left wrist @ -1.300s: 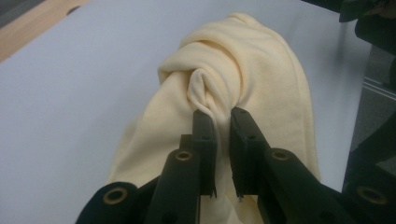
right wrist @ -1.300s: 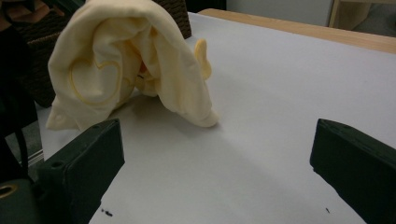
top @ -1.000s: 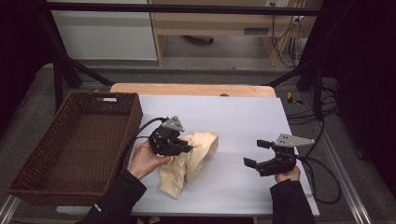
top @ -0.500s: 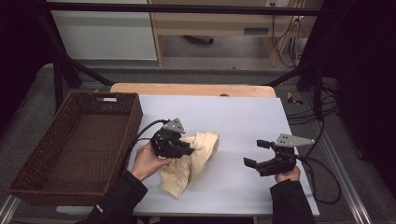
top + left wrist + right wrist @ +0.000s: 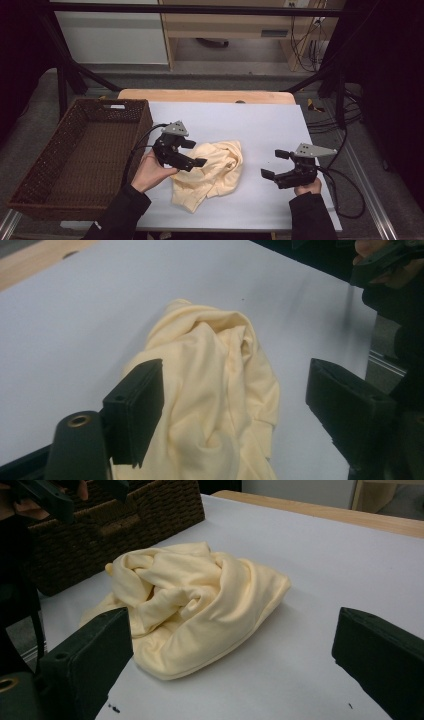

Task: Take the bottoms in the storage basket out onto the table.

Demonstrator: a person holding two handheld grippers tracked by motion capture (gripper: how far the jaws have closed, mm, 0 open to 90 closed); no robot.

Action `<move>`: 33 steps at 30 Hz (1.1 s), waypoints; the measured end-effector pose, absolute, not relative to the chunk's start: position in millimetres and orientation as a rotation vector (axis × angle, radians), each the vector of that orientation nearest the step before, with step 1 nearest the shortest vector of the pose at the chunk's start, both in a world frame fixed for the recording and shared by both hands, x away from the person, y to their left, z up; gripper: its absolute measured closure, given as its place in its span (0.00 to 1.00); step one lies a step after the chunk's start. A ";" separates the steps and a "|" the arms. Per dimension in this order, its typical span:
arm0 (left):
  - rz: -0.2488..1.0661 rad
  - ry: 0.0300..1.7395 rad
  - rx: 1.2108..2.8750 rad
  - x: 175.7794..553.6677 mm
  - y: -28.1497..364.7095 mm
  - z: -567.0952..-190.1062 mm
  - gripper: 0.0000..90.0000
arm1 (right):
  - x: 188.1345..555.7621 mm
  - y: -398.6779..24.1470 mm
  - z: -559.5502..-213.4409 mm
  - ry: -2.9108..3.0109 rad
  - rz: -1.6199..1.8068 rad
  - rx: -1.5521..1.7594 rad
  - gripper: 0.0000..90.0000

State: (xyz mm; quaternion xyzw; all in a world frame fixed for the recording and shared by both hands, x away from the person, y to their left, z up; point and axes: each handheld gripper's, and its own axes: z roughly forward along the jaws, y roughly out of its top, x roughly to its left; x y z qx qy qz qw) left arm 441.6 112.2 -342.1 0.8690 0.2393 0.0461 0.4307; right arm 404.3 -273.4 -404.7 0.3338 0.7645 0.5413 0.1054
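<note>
A crumpled pale-yellow cloth (image 5: 215, 170) lies in a heap on the white table (image 5: 250, 120). My left gripper (image 5: 192, 153) hovers at the cloth's left edge. Its jaws have just been opening and now stand wide apart. In the left gripper view the cloth (image 5: 210, 355) lies loose below and between the jaws of the left gripper (image 5: 240, 410), and neither pad presses on it. My right gripper (image 5: 274, 164) stands open to the right of the cloth, a short gap away. In the right gripper view the right gripper (image 5: 235, 670) points at the cloth (image 5: 200, 595) with nothing between its jaws.
A dark wicker basket (image 5: 75, 150) stands at the table's left end, also seen as the basket (image 5: 115, 525) behind the cloth. A wooden board (image 5: 205, 95) runs along the far edge. Bare white surface lies beyond the cloth and around the right gripper.
The left gripper's jaws have gone from shut on the cloth to wide open, and the cloth has settled lower on the table. The right gripper has stayed put.
</note>
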 end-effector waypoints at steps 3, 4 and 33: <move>0.136 0.600 2.144 438.7 114.9 -338.0 0.16 | 404.3 -273.3 -404.8 2.254 1.594 0.984 0.04; 0.145 0.604 2.136 437.9 115.7 -336.6 0.14 | 404.4 -273.3 -404.8 2.254 1.593 0.985 0.04; 0.294 0.610 2.094 408.2 146.3 -302.9 0.08 | 404.7 -273.9 -404.6 2.254 1.593 0.990 0.04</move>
